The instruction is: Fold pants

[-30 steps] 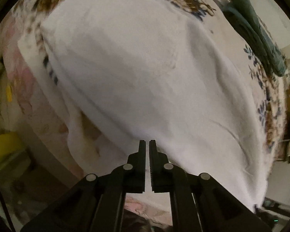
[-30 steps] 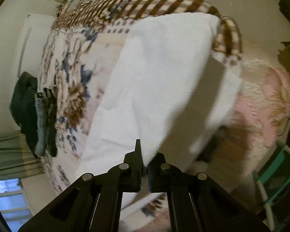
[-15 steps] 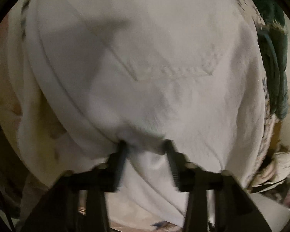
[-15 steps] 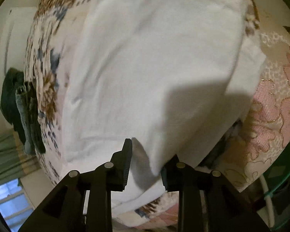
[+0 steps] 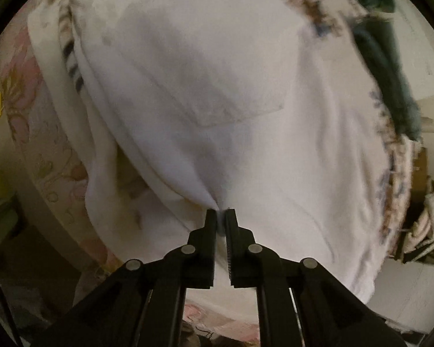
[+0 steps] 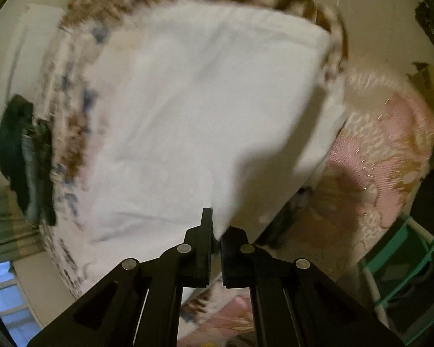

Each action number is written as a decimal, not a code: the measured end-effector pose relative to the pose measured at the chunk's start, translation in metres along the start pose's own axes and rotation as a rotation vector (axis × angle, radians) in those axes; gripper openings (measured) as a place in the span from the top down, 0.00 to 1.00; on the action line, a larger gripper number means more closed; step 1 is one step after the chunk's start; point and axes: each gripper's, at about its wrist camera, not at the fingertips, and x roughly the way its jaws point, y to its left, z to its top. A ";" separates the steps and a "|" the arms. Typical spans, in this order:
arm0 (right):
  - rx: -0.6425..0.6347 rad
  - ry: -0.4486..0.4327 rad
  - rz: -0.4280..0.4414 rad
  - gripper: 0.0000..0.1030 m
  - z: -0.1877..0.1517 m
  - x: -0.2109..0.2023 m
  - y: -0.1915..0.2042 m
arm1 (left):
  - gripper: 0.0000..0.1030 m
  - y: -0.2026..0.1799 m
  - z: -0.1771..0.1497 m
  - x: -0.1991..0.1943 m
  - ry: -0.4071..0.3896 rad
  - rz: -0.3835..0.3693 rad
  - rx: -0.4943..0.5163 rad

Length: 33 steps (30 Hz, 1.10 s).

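Note:
White pants lie spread over a floral bedspread and fill most of both views; a back pocket seam shows in the left wrist view. My left gripper is shut on a pinch of the pants' near edge, which bunches at the fingertips. In the right wrist view the pants stretch away from me. My right gripper is shut on a corner of the pants' near edge, which is lifted off the bed.
The floral bedspread lies under the pants, with a pink patterned cover hanging at the bed's side. Dark folded clothes lie at the far edge, also in the right wrist view. A teal frame stands beside the bed.
Both grippers opened over the pants' near edge half a second ago and have now closed on the fabric. Both views have pulled back a little, with the cloth held.

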 end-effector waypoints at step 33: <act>0.206 -0.093 -0.180 0.92 -0.012 -0.036 -0.034 | 0.04 -0.054 0.016 0.001 -0.014 0.238 0.360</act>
